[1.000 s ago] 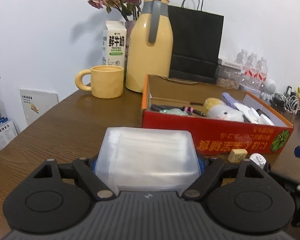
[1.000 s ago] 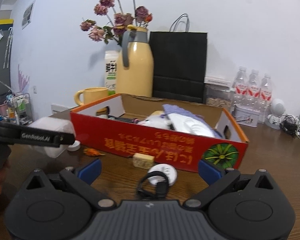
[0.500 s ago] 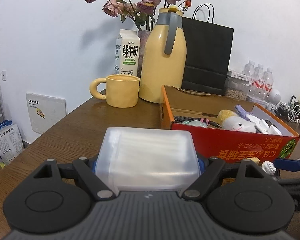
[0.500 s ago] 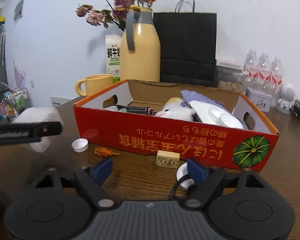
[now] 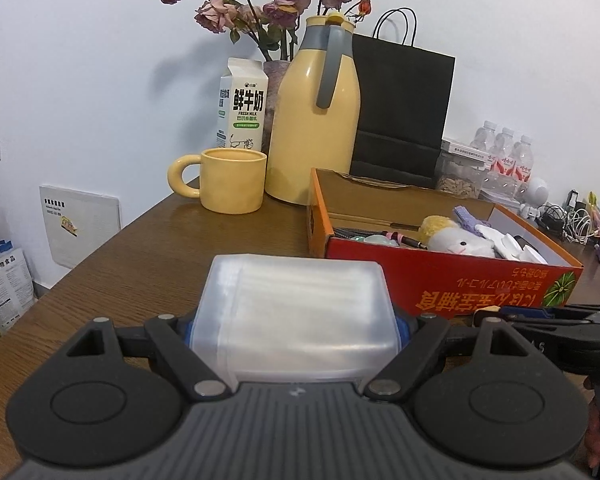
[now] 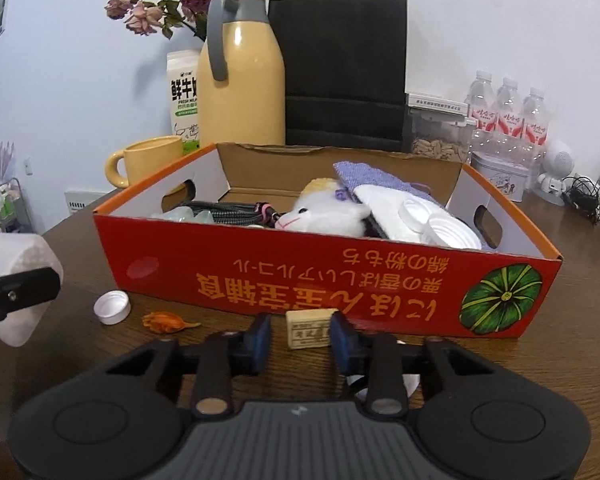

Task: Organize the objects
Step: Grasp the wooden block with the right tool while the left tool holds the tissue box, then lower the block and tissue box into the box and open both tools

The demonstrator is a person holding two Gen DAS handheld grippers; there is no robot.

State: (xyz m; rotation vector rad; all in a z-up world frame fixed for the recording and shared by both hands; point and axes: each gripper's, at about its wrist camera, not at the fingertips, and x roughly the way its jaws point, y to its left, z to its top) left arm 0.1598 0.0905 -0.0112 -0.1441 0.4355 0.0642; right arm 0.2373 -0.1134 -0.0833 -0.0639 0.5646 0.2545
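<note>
Right wrist view: my right claw (image 6: 298,336) has just been closing, jaws half shut around small wooden block (image 6: 311,327) on tabletop (image 6: 580,364), just before red box (image 6: 260,280); contact unclear. I'd centre block, squeeze, lift straight over wall. Left claw (image 5: 294,326) wide, gripping tissue pack (image 5: 292,312).

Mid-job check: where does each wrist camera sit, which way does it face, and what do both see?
Left wrist: behind the left gripper shut on a tissue pack, facing the mug and box; right gripper and fingers at right edge.
Right wrist: behind the right gripper, jaws just closing around a small block, facing the box; left gripper at left edge.
Shared: box, mug, jug, both grippers.
</note>
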